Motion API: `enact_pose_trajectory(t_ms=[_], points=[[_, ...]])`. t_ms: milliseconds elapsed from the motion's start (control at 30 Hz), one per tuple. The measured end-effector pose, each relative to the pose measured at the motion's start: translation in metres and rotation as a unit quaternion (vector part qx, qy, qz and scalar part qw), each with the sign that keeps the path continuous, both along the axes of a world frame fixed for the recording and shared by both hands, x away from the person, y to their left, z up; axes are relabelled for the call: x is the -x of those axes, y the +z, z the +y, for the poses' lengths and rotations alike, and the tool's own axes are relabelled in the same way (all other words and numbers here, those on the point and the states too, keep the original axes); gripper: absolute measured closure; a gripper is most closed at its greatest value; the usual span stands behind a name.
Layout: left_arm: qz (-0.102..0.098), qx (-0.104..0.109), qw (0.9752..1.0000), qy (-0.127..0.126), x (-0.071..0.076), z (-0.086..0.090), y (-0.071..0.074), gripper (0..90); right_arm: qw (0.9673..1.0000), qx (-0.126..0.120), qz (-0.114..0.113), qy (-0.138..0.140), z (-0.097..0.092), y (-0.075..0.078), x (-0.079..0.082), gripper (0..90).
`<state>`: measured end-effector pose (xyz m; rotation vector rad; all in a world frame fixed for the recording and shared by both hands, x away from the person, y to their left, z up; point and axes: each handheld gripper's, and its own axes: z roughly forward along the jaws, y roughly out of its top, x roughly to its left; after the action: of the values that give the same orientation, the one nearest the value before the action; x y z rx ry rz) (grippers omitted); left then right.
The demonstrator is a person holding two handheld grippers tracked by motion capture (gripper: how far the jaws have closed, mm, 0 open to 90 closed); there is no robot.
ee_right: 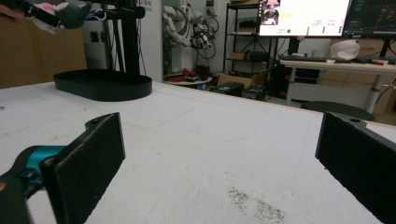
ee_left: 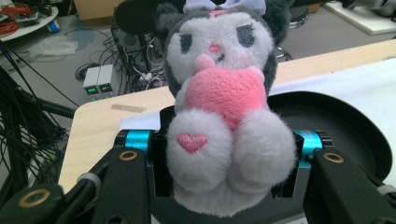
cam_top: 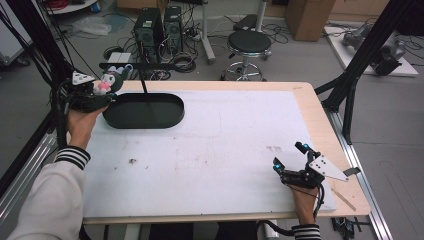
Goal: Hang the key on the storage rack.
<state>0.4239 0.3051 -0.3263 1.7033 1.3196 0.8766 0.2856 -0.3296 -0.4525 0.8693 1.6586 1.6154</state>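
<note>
Evidently a drop-off: left gripper clamps a plush toy by its lower body, held above the near-left rim of the black oval tray. Best carried further over the tray's middle before letting go. Right gripper rests wide apart on the white mat, holding nothing.

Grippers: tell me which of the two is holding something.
The left gripper, at the table's far left corner by the black oval tray, is clamped on a grey-and-pink plush toy. The right gripper rests open, nothing between its jaws.
</note>
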Motion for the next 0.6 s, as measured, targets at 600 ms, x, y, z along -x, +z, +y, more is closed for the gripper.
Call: enact_pose_trajectory(t_ms=[600], points=[[0.027, -0.021, 0.9994, -0.008, -0.023, -0.021, -0.026, 53.7, 1.0, -0.002, 0.004, 0.0, 0.0, 0.0, 0.0, 0.4]])
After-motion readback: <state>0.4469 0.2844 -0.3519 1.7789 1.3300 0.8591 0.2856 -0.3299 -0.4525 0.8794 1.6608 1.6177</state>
